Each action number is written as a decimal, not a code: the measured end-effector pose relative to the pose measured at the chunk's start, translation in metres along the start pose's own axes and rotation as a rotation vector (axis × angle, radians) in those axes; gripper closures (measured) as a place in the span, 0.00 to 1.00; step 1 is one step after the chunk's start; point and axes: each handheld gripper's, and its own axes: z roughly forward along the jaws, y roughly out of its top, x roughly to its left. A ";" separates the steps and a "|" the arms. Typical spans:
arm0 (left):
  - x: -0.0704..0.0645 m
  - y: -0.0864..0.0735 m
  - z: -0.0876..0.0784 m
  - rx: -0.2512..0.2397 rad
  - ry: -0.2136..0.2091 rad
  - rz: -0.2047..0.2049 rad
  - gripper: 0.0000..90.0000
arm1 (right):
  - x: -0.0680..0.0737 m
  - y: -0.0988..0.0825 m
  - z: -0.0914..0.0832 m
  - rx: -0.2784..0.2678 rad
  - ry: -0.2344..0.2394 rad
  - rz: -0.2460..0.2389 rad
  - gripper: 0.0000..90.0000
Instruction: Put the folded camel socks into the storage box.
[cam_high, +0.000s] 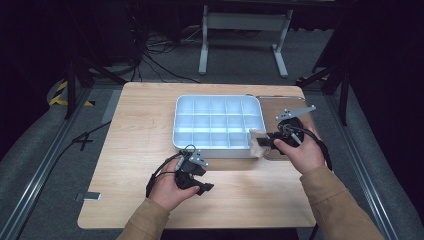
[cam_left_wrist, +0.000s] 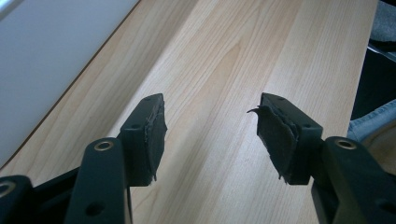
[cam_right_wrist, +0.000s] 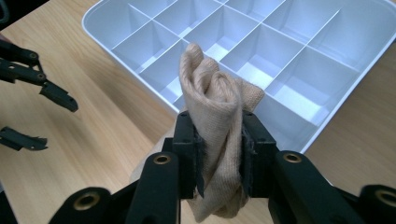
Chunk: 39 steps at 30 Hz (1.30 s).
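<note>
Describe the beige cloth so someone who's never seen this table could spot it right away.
On the wooden table sits a white divided tray. At its near right corner, the right gripper is clamped on a bunched beige cloth. It's the one soft, tan thing there, next to hard white plastic and black jaws.

Left claw (cam_left_wrist: 210, 128) held low, jaws apart, right claw (cam_right_wrist: 219, 154) raised, jaws clamped together
</note>
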 end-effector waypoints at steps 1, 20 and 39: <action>0.000 -0.001 -0.001 -0.001 -0.001 0.001 0.47 | -0.001 0.001 0.001 0.002 -0.003 0.001 0.80; 0.003 -0.002 -0.003 0.002 0.001 -0.005 0.47 | -0.027 0.018 0.021 0.032 -0.096 -0.044 0.79; 0.003 -0.003 -0.002 0.002 -0.002 -0.009 0.47 | -0.032 0.011 0.058 0.103 -0.168 -0.093 0.78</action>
